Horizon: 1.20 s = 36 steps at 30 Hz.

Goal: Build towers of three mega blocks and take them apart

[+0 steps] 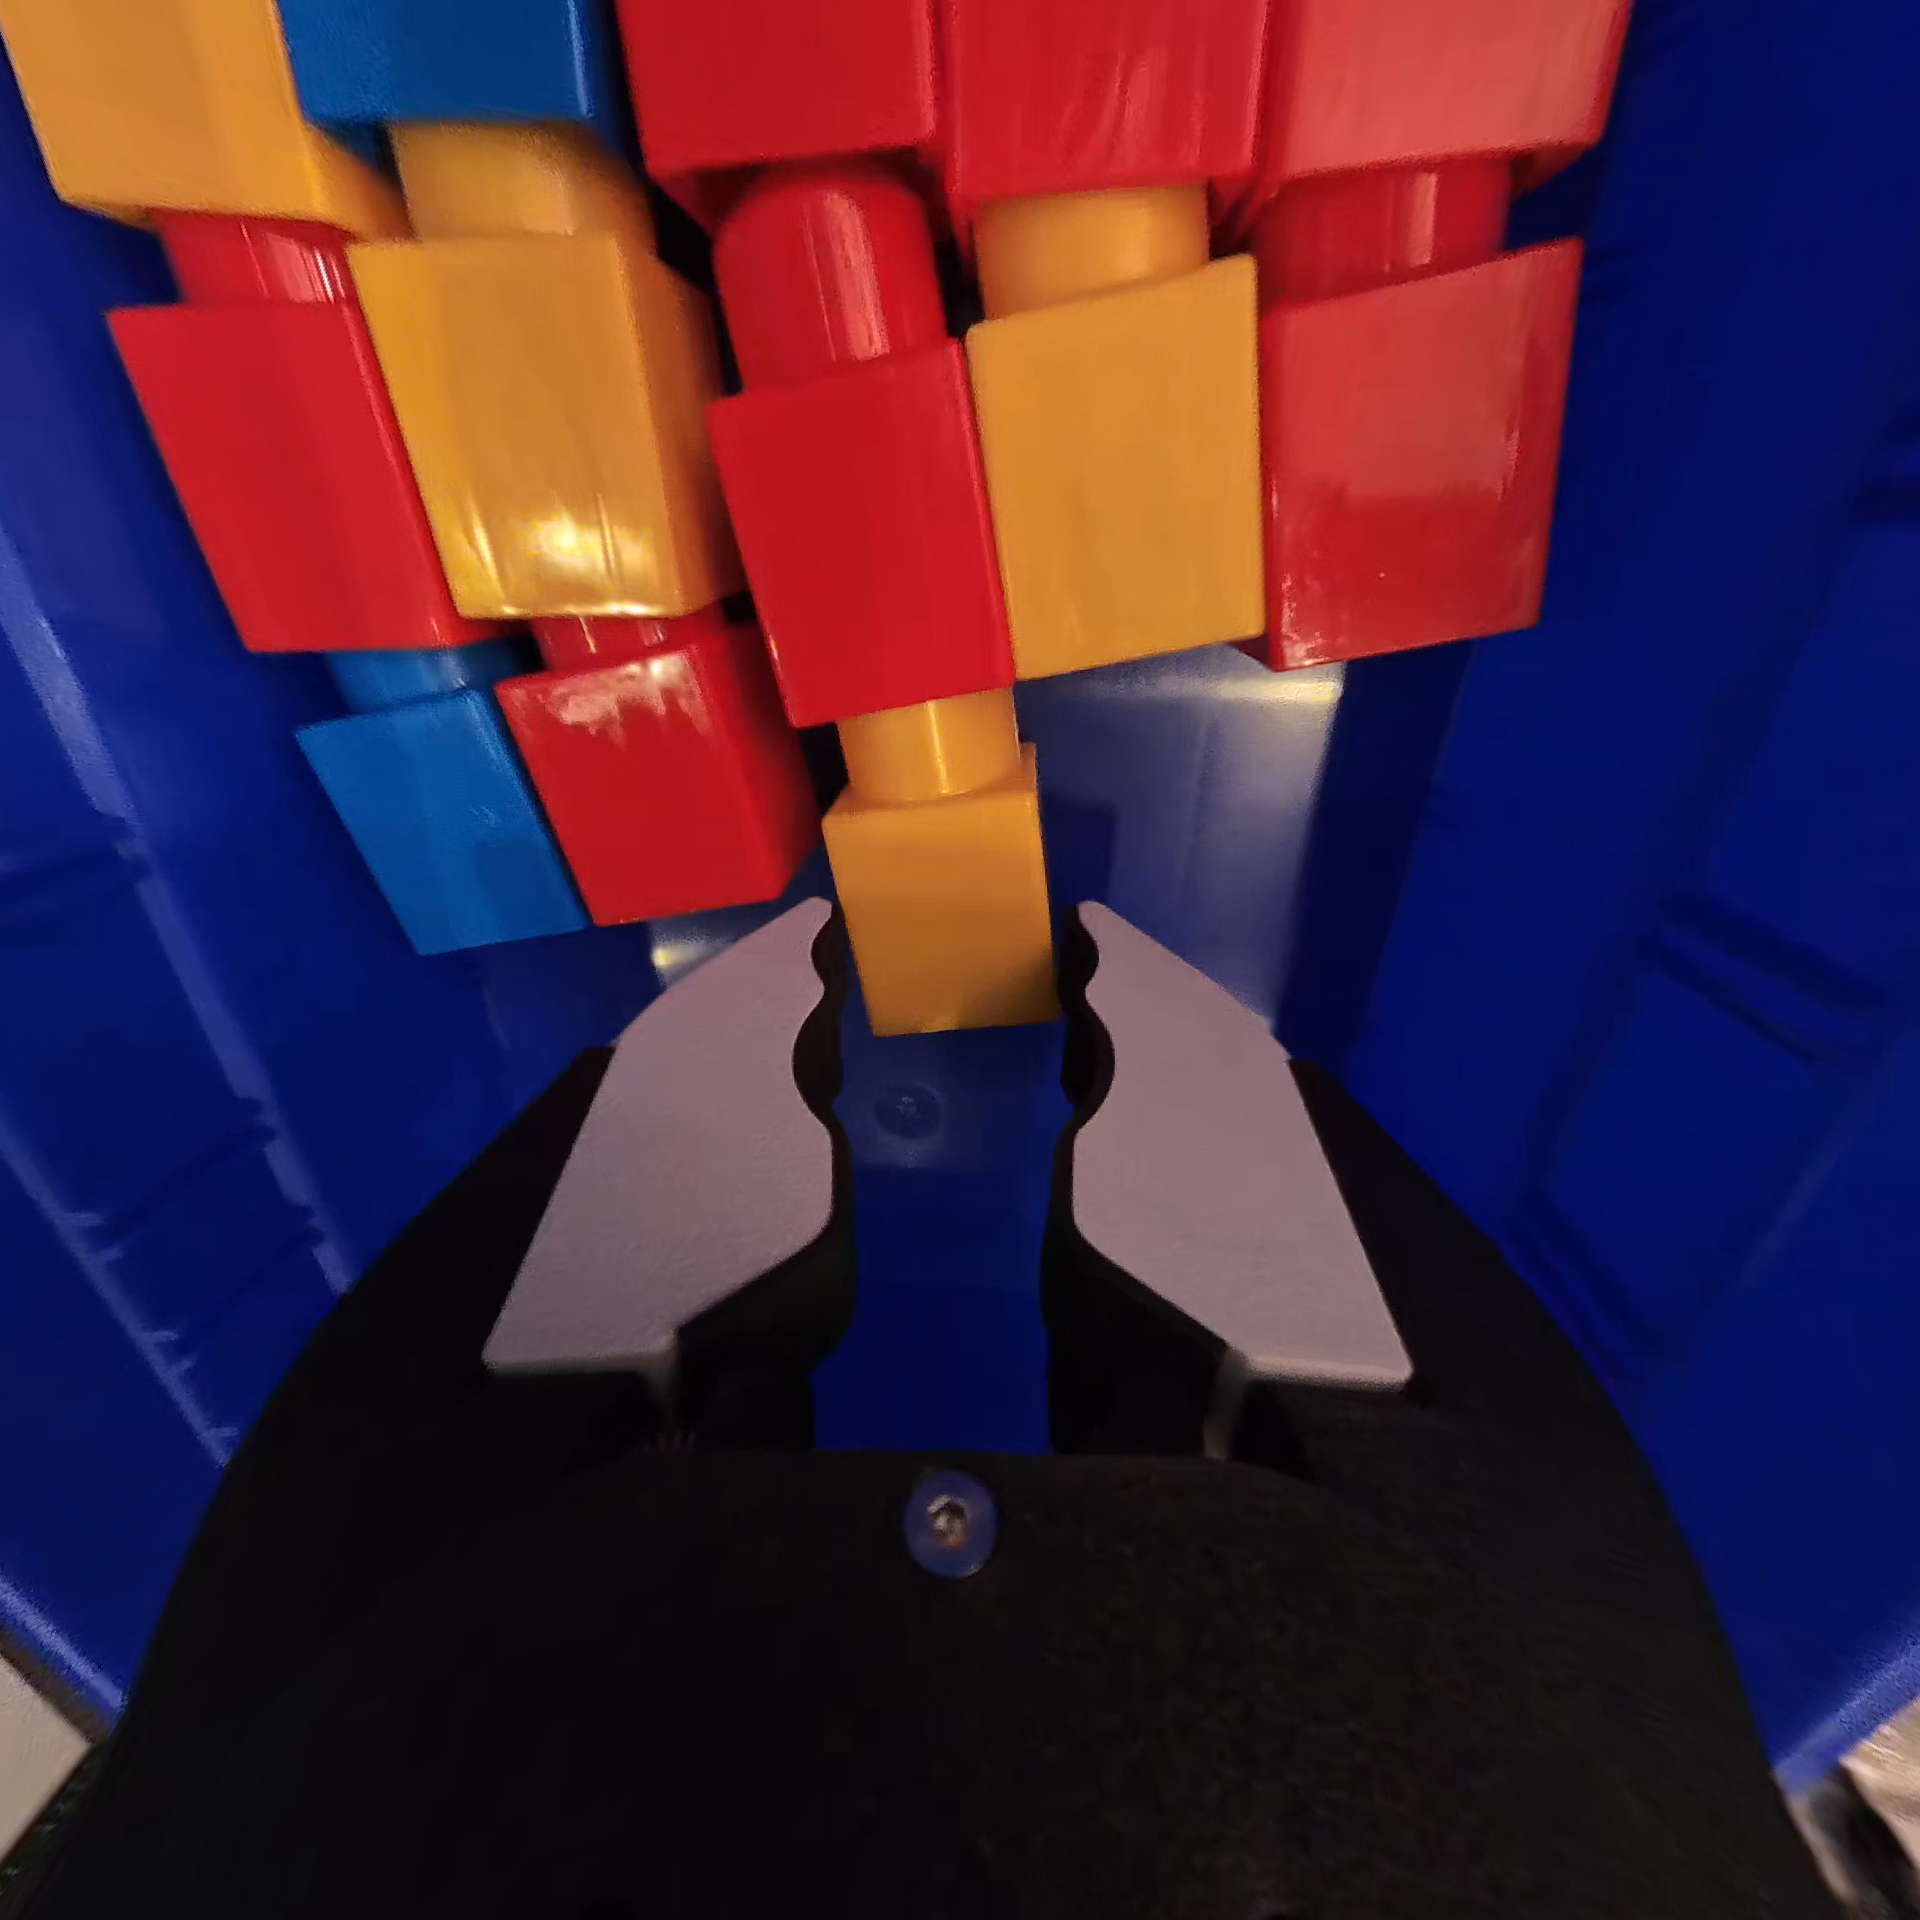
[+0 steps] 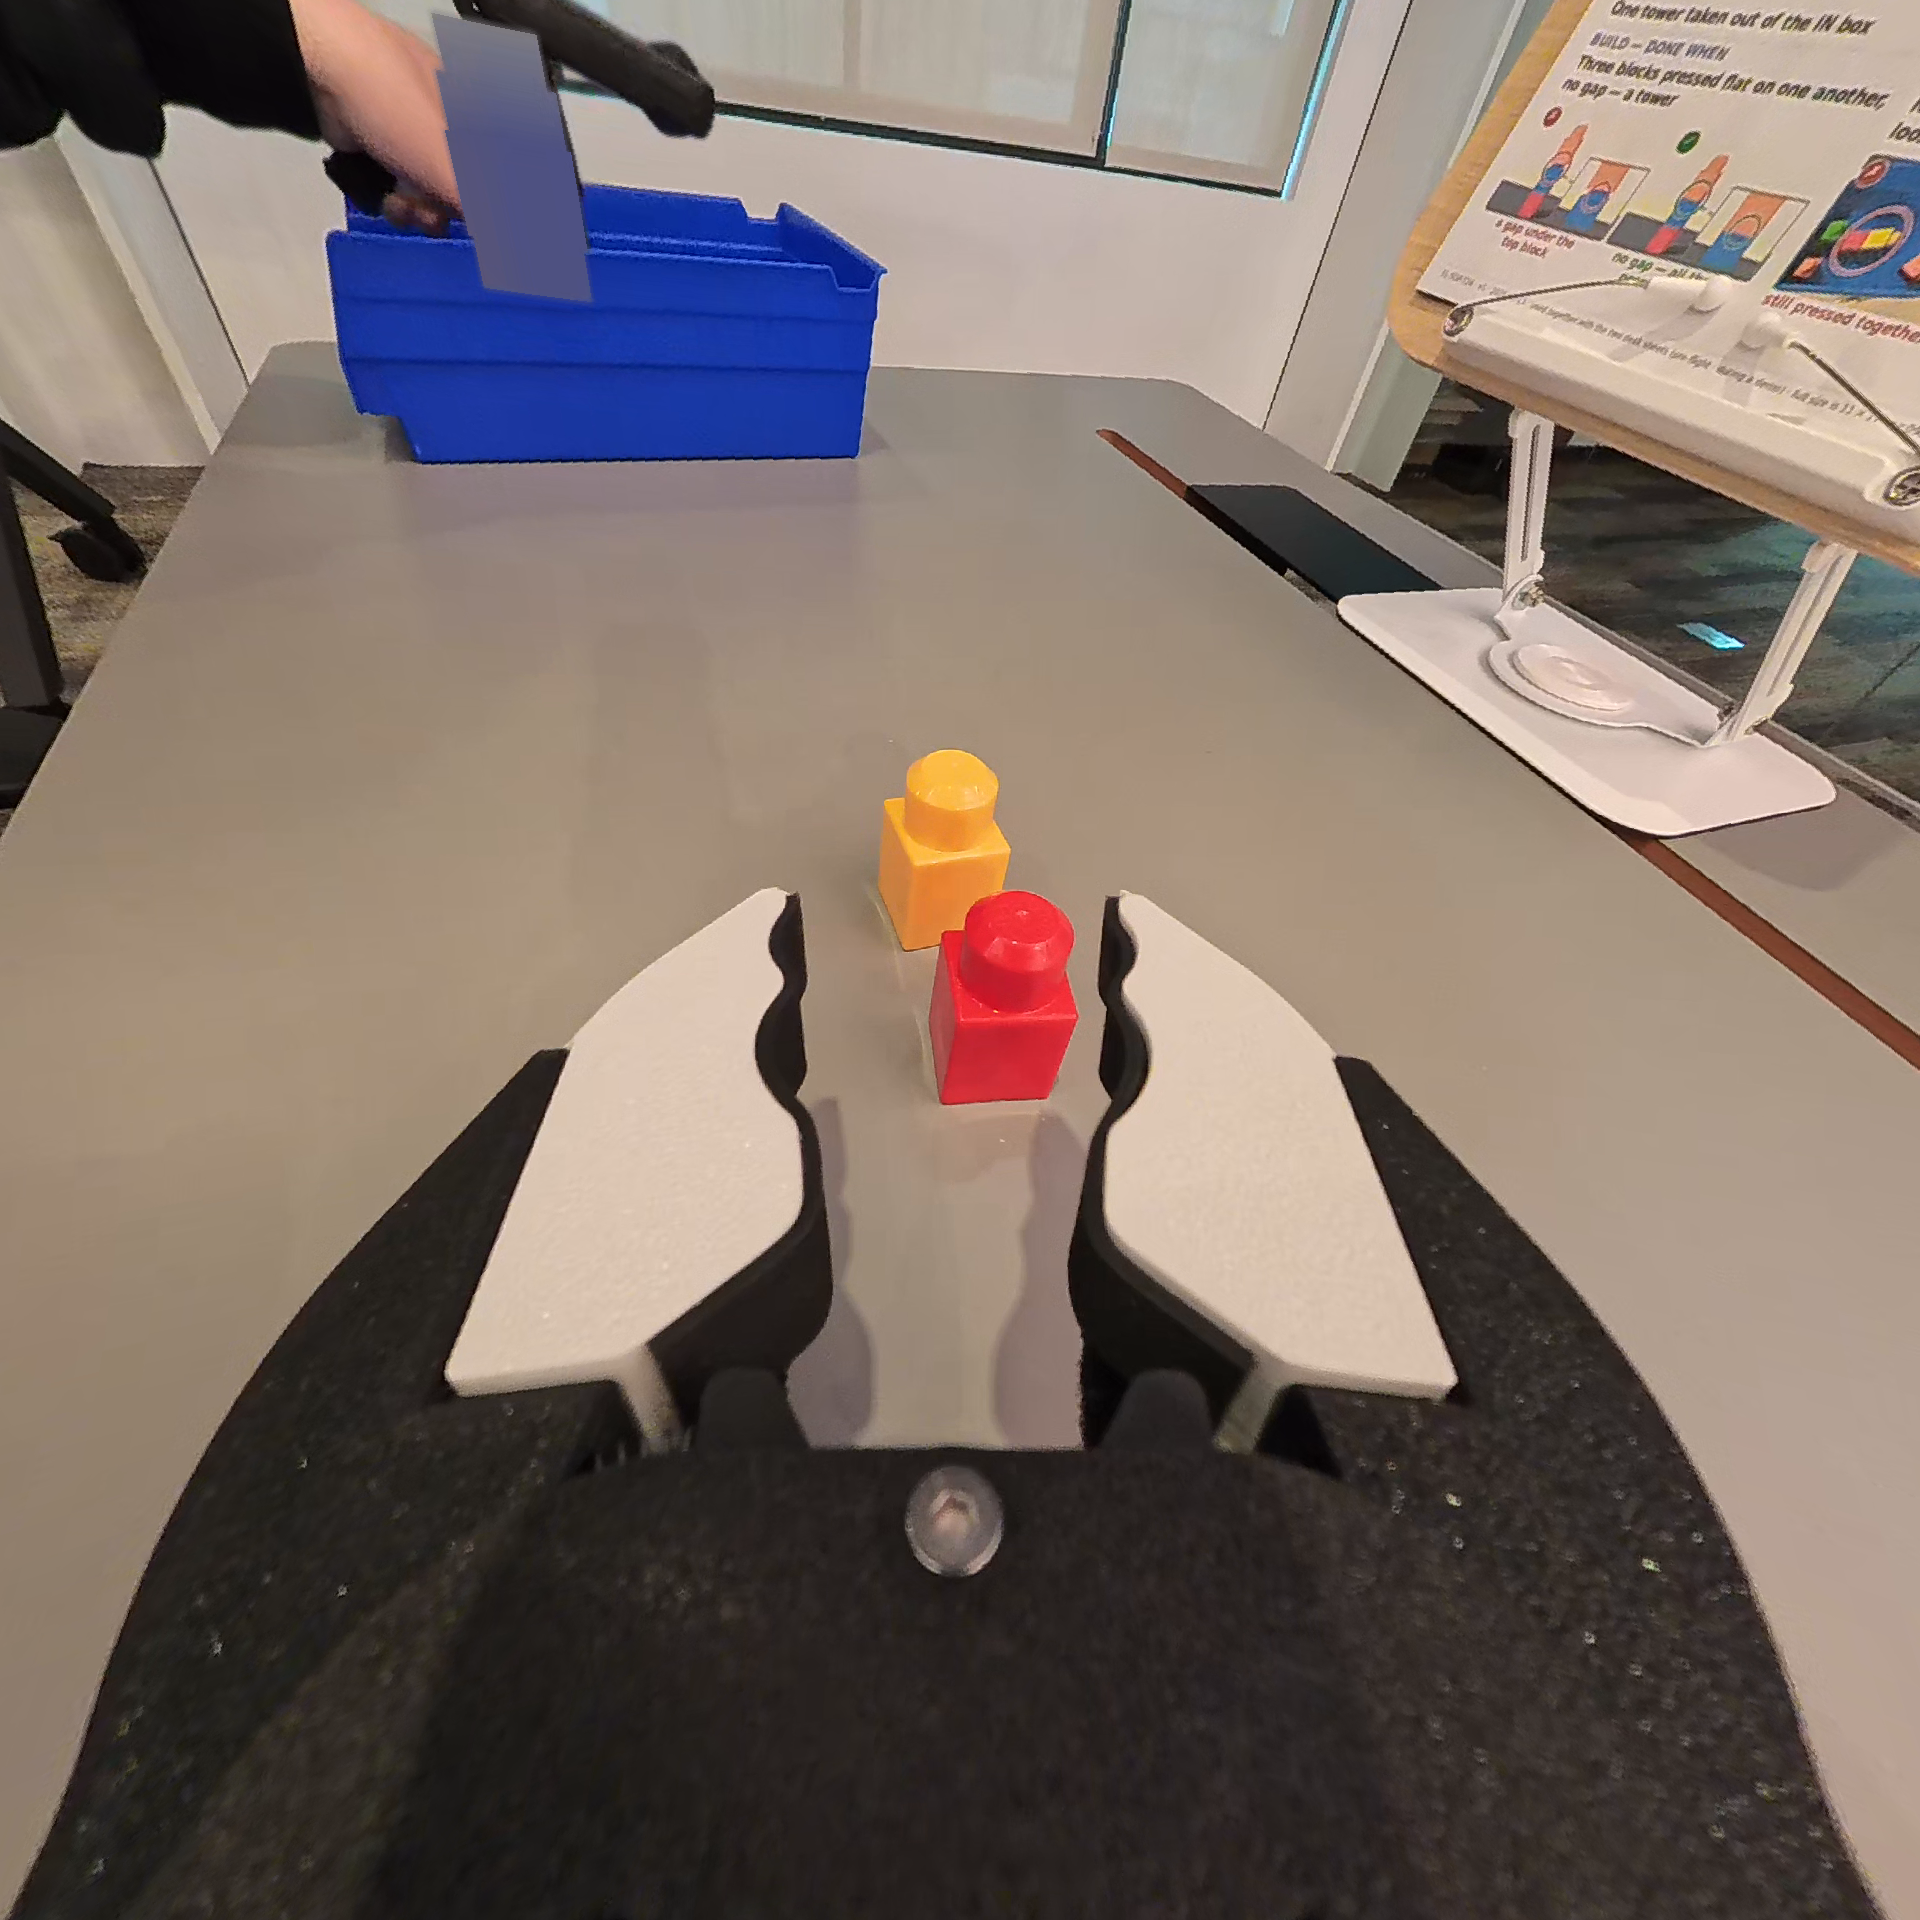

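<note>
In the left wrist view my left gripper is inside the blue bin. Its fingertips are closed on the sides of a yellow block, the near end of a tower lying in a pile of red, yellow and blue towers. In the right wrist view my right gripper is open and low over the grey table. A red block stands upright between its fingertips, nearer the right finger and not touched. A yellow block stands just beyond the red one.
The blue bin sits at the table's far left, with a person's hand and the other gripper reaching into it. A white stand with an instruction sheet stands along the table's right edge.
</note>
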Tool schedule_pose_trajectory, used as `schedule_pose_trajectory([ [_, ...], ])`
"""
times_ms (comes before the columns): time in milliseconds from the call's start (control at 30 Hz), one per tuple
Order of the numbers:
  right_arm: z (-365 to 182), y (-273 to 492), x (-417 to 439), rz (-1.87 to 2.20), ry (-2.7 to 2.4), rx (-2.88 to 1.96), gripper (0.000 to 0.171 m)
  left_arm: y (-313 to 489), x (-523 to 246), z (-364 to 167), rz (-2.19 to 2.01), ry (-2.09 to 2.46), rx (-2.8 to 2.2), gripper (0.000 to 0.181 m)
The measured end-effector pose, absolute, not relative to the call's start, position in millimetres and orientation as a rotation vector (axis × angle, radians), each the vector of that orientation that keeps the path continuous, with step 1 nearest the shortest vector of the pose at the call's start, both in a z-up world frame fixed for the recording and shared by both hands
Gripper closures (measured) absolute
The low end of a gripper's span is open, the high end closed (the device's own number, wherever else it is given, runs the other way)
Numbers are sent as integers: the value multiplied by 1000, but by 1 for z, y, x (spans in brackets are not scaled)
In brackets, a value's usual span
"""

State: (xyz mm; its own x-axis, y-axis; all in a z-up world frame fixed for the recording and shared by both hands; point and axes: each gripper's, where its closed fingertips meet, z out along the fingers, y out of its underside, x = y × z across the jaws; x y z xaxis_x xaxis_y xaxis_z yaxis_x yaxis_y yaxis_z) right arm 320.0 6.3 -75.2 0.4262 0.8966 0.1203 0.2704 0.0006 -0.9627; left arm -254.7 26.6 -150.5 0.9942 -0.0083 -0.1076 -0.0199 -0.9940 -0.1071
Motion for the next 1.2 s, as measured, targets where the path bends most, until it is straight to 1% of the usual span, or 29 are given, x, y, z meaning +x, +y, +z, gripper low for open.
schedule_pose_trajectory([
  [67,-74,6,320,688,-1070,-1529,118,26,-255,-149,199,78,-3018,143],
  [233,-69,2,321,677,-1074,-1521,119,14,-247,-134,4,152,-2948,143],
  [333,-67,0,325,678,-1064,-1521,119,5,-245,-108,-121,195,-2835,143],
  [467,-60,-3,327,671,-1050,-1514,121,-7,-232,-57,-269,295,-2607,143],
  [533,-52,-7,321,685,-1053,-1493,122,-13,-203,-20,-387,391,-2450,144],
  [600,-36,-13,308,731,-1049,-1451,123,-23,-153,19,-547,525,-2264,144],
  [667,-10,-22,286,825,-1026,-1380,124,-35,-97,41,-653,667,-2130,144],
  [800,42,-48,227,1058,-987,-1222,128,-45,9,40,-714,918,-1970,144],
  [933,61,-61,183,1287,-956,-1203,123,-57,87,45,-886,1013,-1816,144],
  [1067,60,-60,165,1338,-957,-1215,116,-71,127,56,-1032,1053,-1710,144],
  [1200,68,-68,151,1390,-997,-1163,113,-80,142,58,-1092,1081,-1672,144],
])
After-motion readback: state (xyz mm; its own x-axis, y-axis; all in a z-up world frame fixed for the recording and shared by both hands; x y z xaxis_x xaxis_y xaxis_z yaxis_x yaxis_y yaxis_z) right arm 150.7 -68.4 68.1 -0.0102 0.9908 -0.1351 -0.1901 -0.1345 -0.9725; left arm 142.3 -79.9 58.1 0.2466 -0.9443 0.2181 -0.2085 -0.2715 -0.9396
